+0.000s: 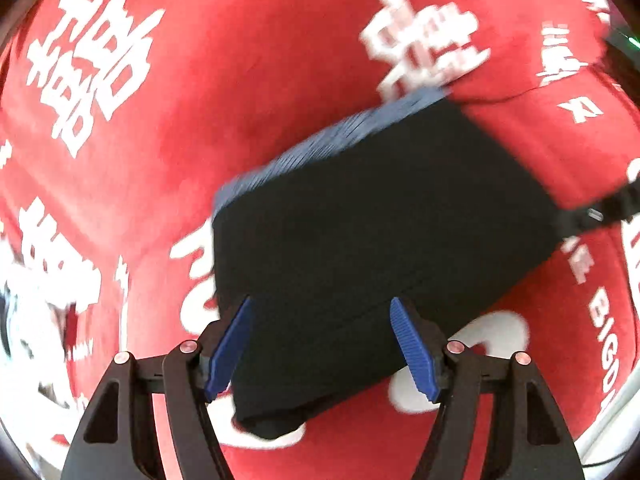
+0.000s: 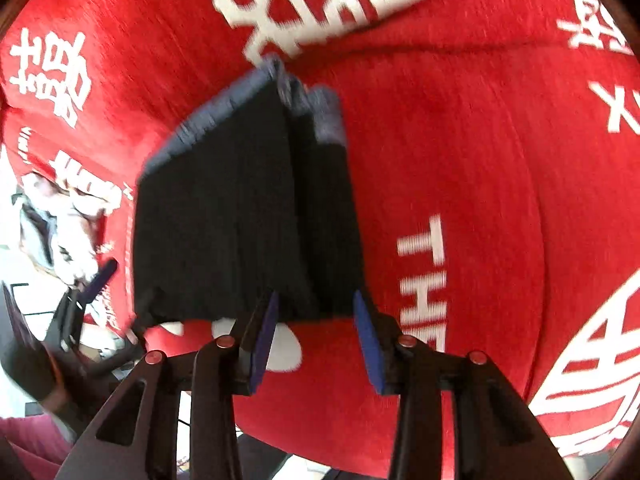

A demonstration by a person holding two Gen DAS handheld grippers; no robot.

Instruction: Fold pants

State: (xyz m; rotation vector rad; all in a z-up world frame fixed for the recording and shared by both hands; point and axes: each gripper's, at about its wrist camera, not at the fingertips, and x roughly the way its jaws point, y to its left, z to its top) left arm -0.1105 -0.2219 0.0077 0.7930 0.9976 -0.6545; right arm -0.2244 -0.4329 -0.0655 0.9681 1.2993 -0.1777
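Observation:
The black pants (image 1: 380, 220) lie folded into a compact rectangle on a red blanket (image 1: 240, 80) with white lettering. Their blue ribbed waistband (image 1: 332, 136) forms the far edge. My left gripper (image 1: 320, 304) hovers open over the bundle's near edge, its blue pads (image 1: 228, 352) spread wide and pressing on nothing. In the right wrist view the same pants (image 2: 224, 220) show a fold line down the middle, on the blanket (image 2: 460, 140). My right gripper (image 2: 315, 296) stands open at their near right corner, pads clear of the cloth. The left gripper's finger (image 2: 100, 276) shows at the left.
A crumpled pale cloth (image 2: 60, 220) lies beyond the blanket's left edge. A person's dark pink sleeve (image 2: 24, 440) is at the lower left. A white surface (image 1: 608, 432) borders the blanket at the lower right. The blanket has soft ridges and creases.

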